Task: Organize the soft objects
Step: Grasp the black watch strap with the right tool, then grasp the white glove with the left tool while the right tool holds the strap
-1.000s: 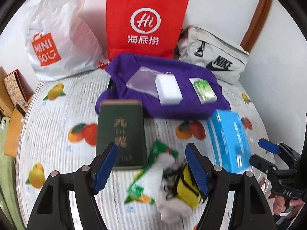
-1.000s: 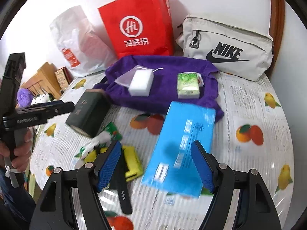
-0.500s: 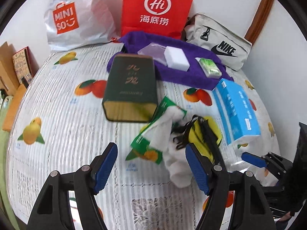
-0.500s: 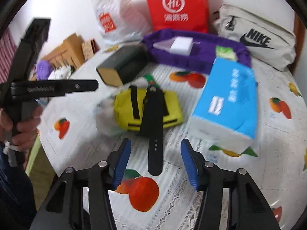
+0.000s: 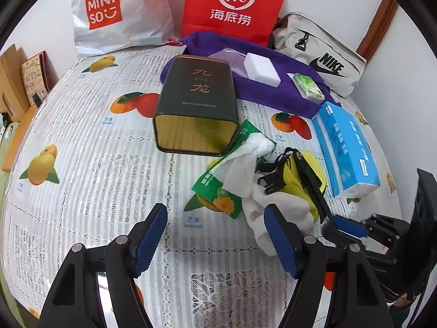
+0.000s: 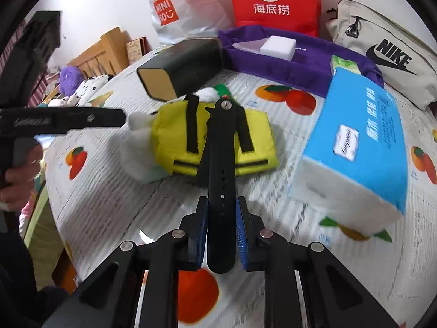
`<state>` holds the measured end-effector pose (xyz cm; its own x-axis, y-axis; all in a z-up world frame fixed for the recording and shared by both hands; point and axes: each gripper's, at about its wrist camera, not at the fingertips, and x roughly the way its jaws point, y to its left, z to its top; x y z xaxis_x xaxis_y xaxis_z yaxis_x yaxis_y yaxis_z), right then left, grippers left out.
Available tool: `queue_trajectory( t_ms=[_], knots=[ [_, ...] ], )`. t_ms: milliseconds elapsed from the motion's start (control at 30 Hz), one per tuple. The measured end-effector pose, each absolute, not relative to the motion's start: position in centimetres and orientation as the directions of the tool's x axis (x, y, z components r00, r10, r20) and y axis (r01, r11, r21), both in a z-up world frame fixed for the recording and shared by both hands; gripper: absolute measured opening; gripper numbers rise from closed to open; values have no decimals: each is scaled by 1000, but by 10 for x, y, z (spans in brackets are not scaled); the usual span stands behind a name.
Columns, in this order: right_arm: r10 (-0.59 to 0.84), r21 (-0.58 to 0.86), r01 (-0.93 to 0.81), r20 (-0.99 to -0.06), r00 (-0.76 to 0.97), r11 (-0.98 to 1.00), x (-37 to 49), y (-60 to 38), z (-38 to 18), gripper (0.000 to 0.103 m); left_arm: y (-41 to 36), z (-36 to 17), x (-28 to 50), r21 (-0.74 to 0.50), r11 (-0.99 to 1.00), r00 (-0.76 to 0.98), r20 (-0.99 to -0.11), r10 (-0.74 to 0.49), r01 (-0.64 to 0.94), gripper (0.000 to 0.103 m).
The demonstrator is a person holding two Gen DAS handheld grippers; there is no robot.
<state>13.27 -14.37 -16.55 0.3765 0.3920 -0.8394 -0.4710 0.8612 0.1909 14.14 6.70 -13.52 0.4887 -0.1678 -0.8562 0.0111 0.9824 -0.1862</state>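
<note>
Left wrist view: left gripper (image 5: 215,235) wide open, nothing between its blue pads, hovering over the fruit-print tablecloth (image 5: 90,169). Ahead lies a dark green tin (image 5: 196,104) on its side, gold bottom facing the camera. Just right of it, a green snack packet (image 5: 218,194) with a white cloth (image 5: 245,172) draped on top, touching a yellow pouch (image 5: 303,175) with black straps. Blue tissue pack (image 5: 347,147) sits further right. Behind: purple towel (image 5: 273,84) carrying a white sponge block (image 5: 262,69) and a small green tissue packet (image 5: 307,86); then a Miniso bag (image 5: 117,13), red Haidilao bag (image 5: 235,2), Nike waist bag (image 5: 325,60). Right gripper (image 5: 352,227) shows at the lower right edge (its grip is unreadable from here).

Right wrist view: right gripper (image 6: 221,229) nearly closed, pads pinching a black strap (image 6: 221,180) that runs up over the yellow pouch (image 6: 213,139) — this contact only shows here. Blue tissue pack (image 6: 357,142) just right of the pouch, tin (image 6: 183,68) behind it. Also only here: left gripper's body (image 6: 60,120) from the side (hand on the handle), a wooden rack (image 6: 106,46) and plush toys (image 6: 79,84) beyond the table edge.
</note>
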Motion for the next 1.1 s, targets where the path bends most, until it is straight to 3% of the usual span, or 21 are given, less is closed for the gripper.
queue_trajectory(
  t_ms=[367, 433, 500, 567, 633, 667, 700, 1100],
  knots=[
    [282, 123, -393, -881, 379, 911, 94, -182, -168, 21, 66, -137, 140, -225, 974, 497, -843, -207, 25, 72],
    [284, 122, -390, -877, 388, 912, 97, -180, -167, 27, 66, -136, 140, -222, 975, 497, -844, -204, 23, 72],
    [285, 117, -397, -874, 394, 910, 101, -176, -168, 42, 67, -136, 139, -223, 975, 501, -841, -202, 18, 72],
    [274, 95, -408, -872, 407, 908, 107, -169, -170, 43, 70, -134, 138, -222, 975, 505, -840, -200, 17, 72],
    [261, 68, -418, -866, 426, 906, 110, -165, -172, 38, 73, -133, 137, -221, 975, 510, -838, -194, 9, 72],
    [256, 58, -419, -864, 434, 906, 110, -164, -172, 23, 74, -133, 137, -224, 975, 511, -837, -195, 6, 72],
    [252, 52, -419, -864, 437, 906, 111, -163, -172, 21, 75, -133, 137, -228, 974, 510, -837, -198, 3, 72],
    [289, 107, -404, -860, 422, 909, 112, -167, -173, 21, 67, -139, 139, -258, 965, 501, -831, -242, 39, 72]
  ],
)
